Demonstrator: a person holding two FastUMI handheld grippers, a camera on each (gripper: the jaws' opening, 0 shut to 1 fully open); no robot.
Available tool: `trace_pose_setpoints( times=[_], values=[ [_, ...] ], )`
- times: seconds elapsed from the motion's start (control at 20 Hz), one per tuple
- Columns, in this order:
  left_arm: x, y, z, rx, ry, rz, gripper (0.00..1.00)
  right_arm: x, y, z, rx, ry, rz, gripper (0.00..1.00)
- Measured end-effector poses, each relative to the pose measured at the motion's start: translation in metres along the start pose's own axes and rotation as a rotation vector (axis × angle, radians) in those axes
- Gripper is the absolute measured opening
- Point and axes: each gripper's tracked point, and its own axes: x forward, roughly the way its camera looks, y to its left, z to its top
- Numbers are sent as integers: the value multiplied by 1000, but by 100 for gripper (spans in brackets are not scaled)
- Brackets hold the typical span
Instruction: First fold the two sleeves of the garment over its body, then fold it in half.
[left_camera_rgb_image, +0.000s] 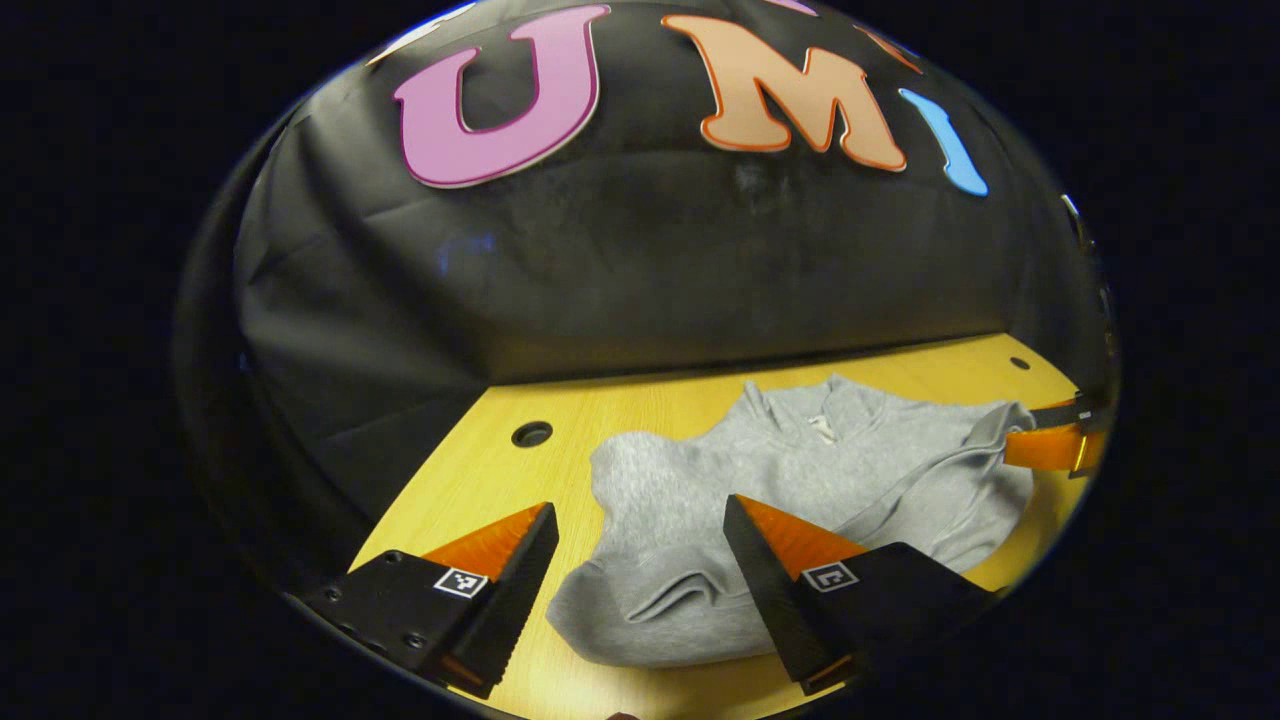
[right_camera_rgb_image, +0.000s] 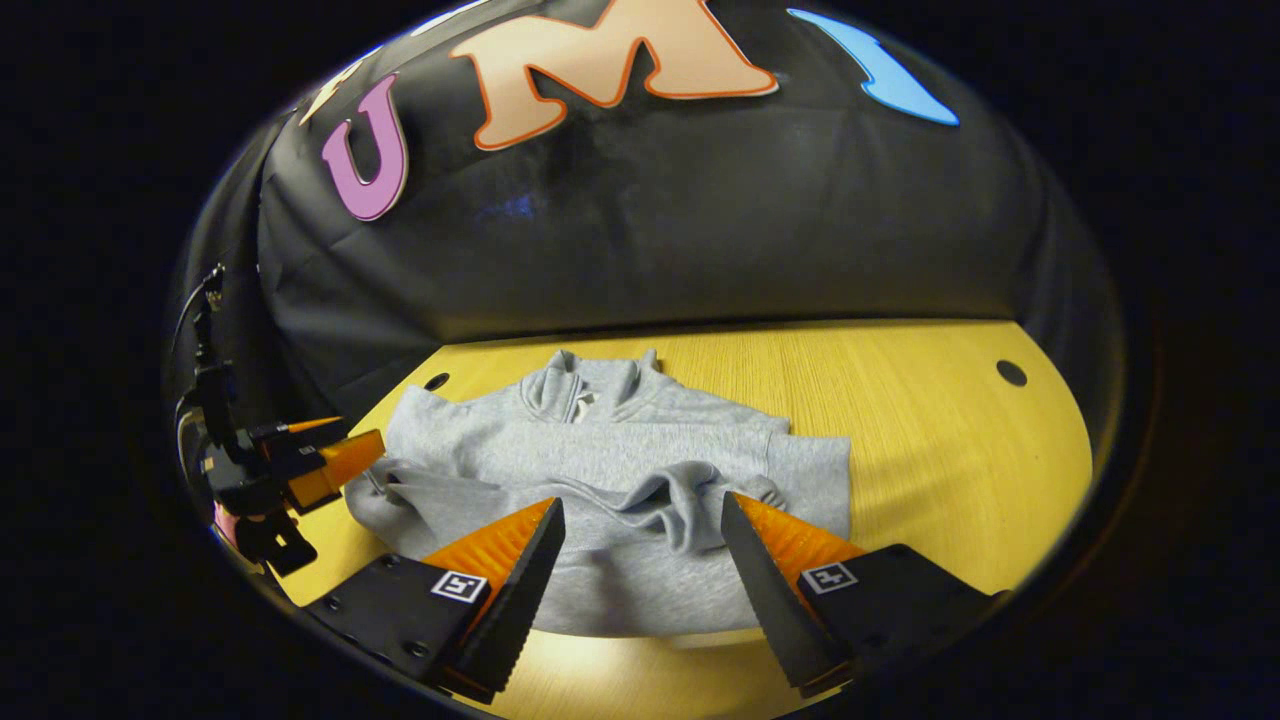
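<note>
The grey sweater (right_camera_rgb_image: 610, 490) lies flat on the yellow table (right_camera_rgb_image: 930, 450), collar toward the far wall, and both sleeves appear already laid across its body, so the step in hand looks like the fold in half. To do it well, each gripper should take the near hem at a corner, pinching every layer there, including any sleeve cloth lying on top, and both should lift together and carry the hem straight away toward the collar, so the crease falls square and the folded sleeves do not slide out. The right gripper (right_camera_rgb_image: 640, 560) has its fingers spread apart with nothing between them; it hangs just above the near part of the sweater, and a bunched sleeve end (right_camera_rgb_image: 690, 500) sits just ahead between the fingertips. The left gripper (left_camera_rgb_image: 640, 565) is likewise spread and empty, low over the table, with the sweater's near corner (left_camera_rgb_image: 640, 610) lying between its fingers and the rest of the garment running ahead and to its right. In the left gripper view the right gripper's tips (left_camera_rgb_image: 1050, 445) show far to the right, beside the sweater's edge; whether they touch the cloth cannot be told. Both grippers point forward and slightly down toward the collar.
</note>
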Motion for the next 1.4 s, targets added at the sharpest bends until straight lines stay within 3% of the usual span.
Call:
trace_pose_setpoints(
  times=[0.25, 0.5, 0.95, 1.2, 1.4],
  values=[
    [-59, -12, 50, 0, -58, -119, 96, -61, 17, 54, -49, -107, 22, 95],
    [-129, -12, 76, -26, -76, -191, 95, -145, 29, 87, -51, -207, 15, 98],
    [-216, 3, 72, -107, -87, -176, 95, -250, 40, 74, -6, -284, -59, 98],
    [-230, 1, 64, -151, -80, -169, 96, -267, 35, 64, 4, -284, -89, 98],
    [-231, 7, 60, -170, -71, -118, 96, -269, 32, 61, 0, -280, -81, 98]
  ],
)
